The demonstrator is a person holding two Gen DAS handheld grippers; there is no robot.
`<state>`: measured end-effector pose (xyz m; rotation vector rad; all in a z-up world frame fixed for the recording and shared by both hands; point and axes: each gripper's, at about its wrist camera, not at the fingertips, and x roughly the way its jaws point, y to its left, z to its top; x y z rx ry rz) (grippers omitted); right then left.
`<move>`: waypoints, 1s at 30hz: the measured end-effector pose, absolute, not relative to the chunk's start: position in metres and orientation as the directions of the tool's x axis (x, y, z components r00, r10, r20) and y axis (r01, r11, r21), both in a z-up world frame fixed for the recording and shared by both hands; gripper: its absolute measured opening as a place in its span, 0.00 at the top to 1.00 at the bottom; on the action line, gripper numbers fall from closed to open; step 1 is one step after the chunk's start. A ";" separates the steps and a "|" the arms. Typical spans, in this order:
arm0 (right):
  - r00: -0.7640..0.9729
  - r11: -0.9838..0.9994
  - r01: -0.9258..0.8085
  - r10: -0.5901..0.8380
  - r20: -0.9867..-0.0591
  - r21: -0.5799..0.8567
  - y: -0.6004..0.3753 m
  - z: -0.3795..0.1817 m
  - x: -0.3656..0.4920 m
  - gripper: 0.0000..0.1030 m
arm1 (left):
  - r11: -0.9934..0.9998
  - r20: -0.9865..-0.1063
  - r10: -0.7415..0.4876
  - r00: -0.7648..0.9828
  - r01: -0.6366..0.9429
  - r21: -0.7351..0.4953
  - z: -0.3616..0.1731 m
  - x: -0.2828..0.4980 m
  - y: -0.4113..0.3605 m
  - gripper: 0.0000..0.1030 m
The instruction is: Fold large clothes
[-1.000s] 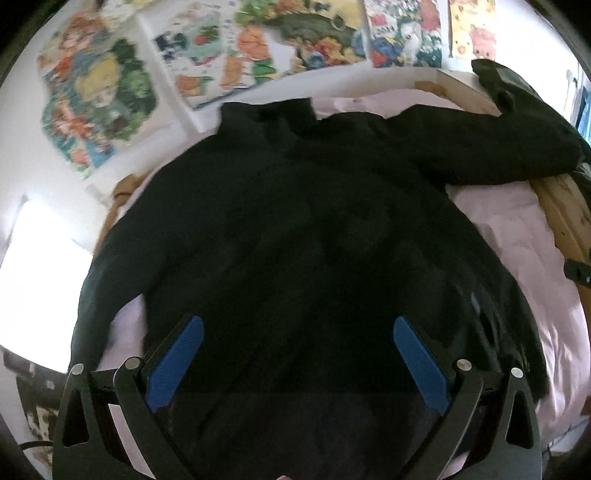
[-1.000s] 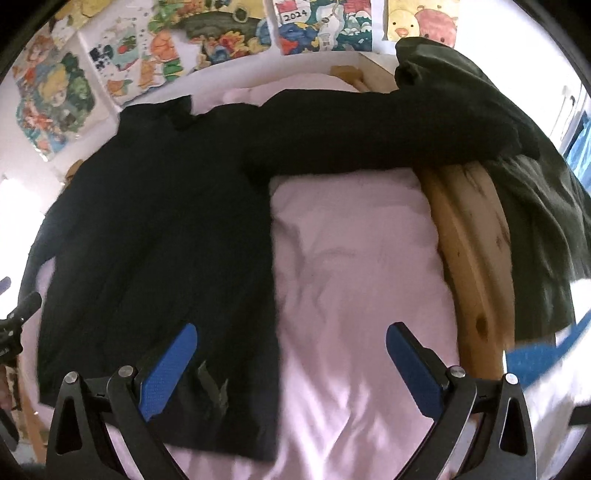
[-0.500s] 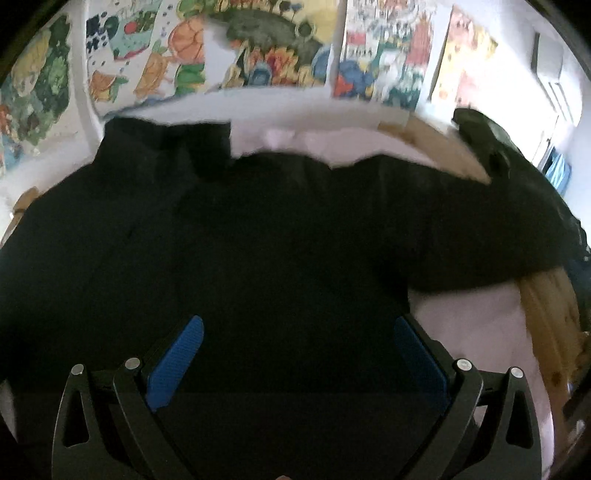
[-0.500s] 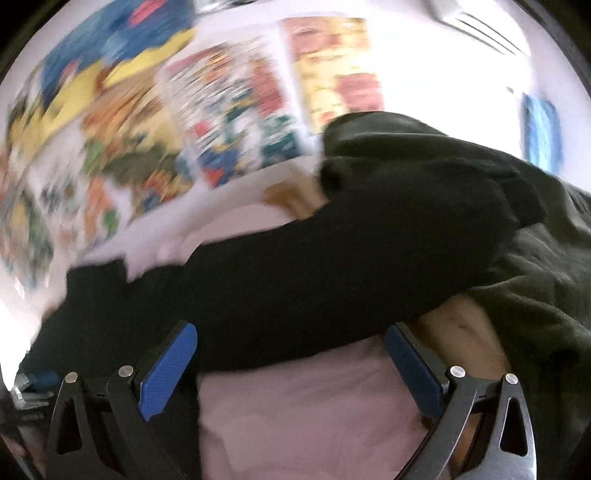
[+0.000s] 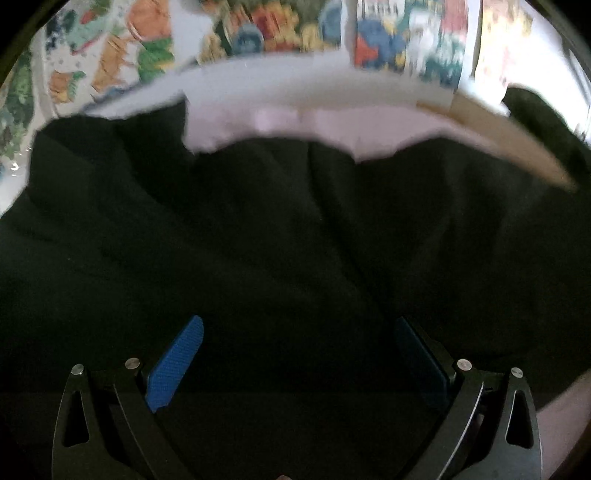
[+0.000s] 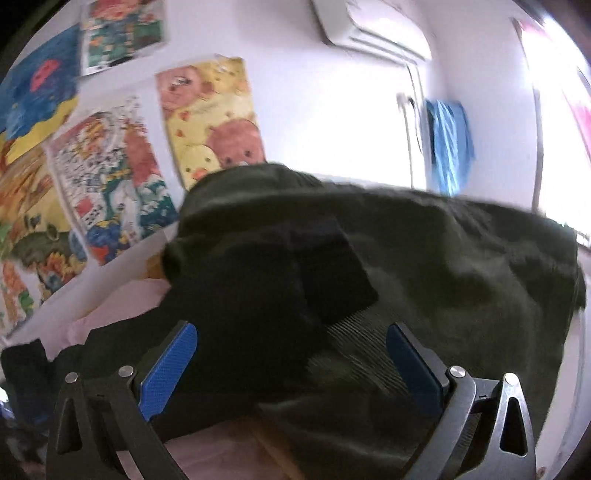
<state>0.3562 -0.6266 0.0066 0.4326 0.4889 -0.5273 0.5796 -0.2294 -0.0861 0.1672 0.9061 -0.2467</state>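
Observation:
A large black garment lies spread over the pink bed sheet and fills most of the left wrist view. My left gripper hovers open just above its upper body, with nothing between the blue pads. In the right wrist view the garment's black sleeve stretches toward the bed's right edge, its cuff resting on a dark green garment. My right gripper is open, its blue pads standing on either side of the sleeve end, close over it.
The wooden bed frame curves along the far right side. Colourful posters cover the wall behind the bed. An air conditioner and a hanging blue cloth are on the right wall.
Both grippers moved forward and down toward the head of the bed. The left one closed in on the garment's upper body, the right one swung right onto the sleeve end. Both stayed open.

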 end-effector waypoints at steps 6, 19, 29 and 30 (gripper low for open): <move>0.769 0.803 0.540 -0.350 -0.535 0.251 -0.625 0.004 0.362 0.05 | 0.959 -0.780 -0.128 0.612 0.276 0.059 -0.121 0.586 -0.229 0.01; 0.840 0.843 0.452 -0.293 -0.458 0.290 -0.589 0.010 0.383 0.85 | 0.954 -0.835 -0.250 0.490 0.274 -0.125 -0.073 0.564 -0.151 0.01; 0.971 0.998 -0.030 0.015 -0.237 -0.058 -0.401 0.061 0.390 0.87 | 0.906 -0.678 -0.421 0.602 0.308 -0.289 0.017 0.490 -0.043 0.01; 0.971 0.993 -0.075 0.053 -0.234 -0.087 -0.382 0.060 0.390 0.87 | 0.894 -0.656 -0.448 0.607 0.310 -0.324 0.023 0.484 -0.032 0.01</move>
